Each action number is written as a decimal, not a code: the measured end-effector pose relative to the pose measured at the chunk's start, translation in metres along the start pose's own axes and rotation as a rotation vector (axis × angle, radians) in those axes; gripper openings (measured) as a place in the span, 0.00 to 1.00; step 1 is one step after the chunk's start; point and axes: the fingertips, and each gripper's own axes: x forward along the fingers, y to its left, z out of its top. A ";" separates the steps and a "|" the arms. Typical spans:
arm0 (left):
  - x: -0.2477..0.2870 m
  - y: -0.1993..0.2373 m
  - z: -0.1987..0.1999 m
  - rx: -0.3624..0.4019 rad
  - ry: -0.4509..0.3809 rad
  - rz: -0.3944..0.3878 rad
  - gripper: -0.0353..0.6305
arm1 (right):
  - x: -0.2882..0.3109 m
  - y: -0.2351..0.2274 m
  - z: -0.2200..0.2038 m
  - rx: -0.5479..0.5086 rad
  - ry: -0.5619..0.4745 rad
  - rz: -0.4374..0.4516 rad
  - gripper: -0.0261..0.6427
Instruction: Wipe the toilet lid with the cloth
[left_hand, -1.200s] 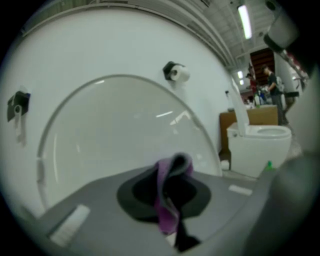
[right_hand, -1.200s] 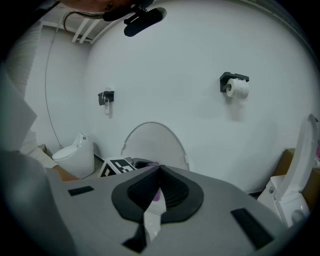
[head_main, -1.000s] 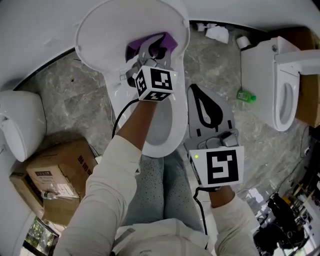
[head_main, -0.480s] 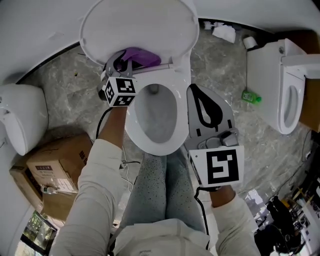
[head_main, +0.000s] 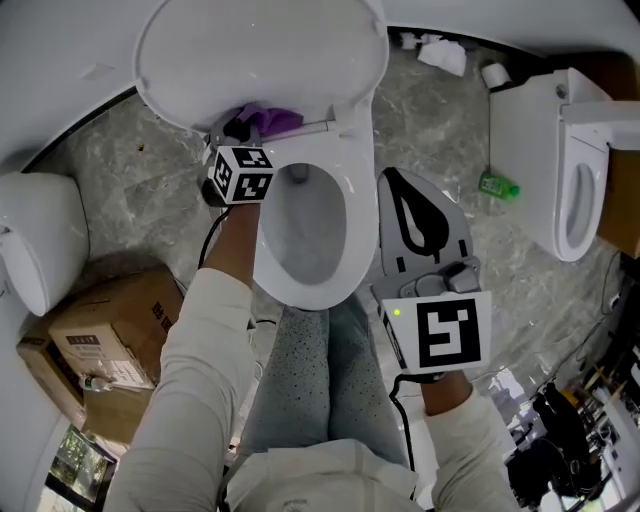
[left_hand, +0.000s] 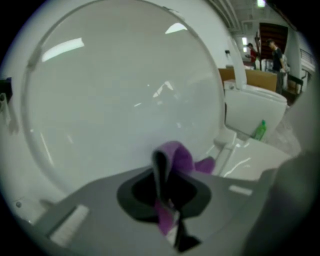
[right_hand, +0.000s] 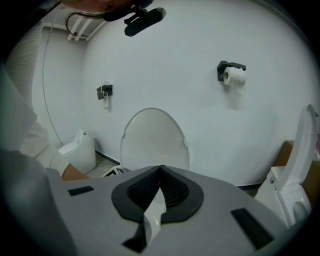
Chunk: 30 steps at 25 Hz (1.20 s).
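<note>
Marble floor | white toilet lid raised | purple cloth bunched, pinched in left tool | right tool closed, empty

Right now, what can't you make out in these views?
- Head view: cloth partly hidden behind the left gripper; contact with the lid unclear.
- Head view: green bottle label too small to read.
- Head view: neighbouring toilet cut off by the right edge.

Purple cloth, white toilet lid, grey veined floor, green bottle
</note>
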 end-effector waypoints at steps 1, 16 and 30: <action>0.006 -0.012 0.006 0.005 0.001 -0.024 0.08 | 0.000 -0.002 -0.001 -0.003 0.002 -0.004 0.06; 0.025 -0.107 0.065 0.070 -0.110 -0.303 0.08 | -0.001 -0.014 -0.021 0.020 0.023 -0.031 0.06; -0.054 -0.096 0.054 -0.097 -0.210 -0.293 0.08 | 0.021 0.012 -0.042 -0.005 0.063 0.037 0.06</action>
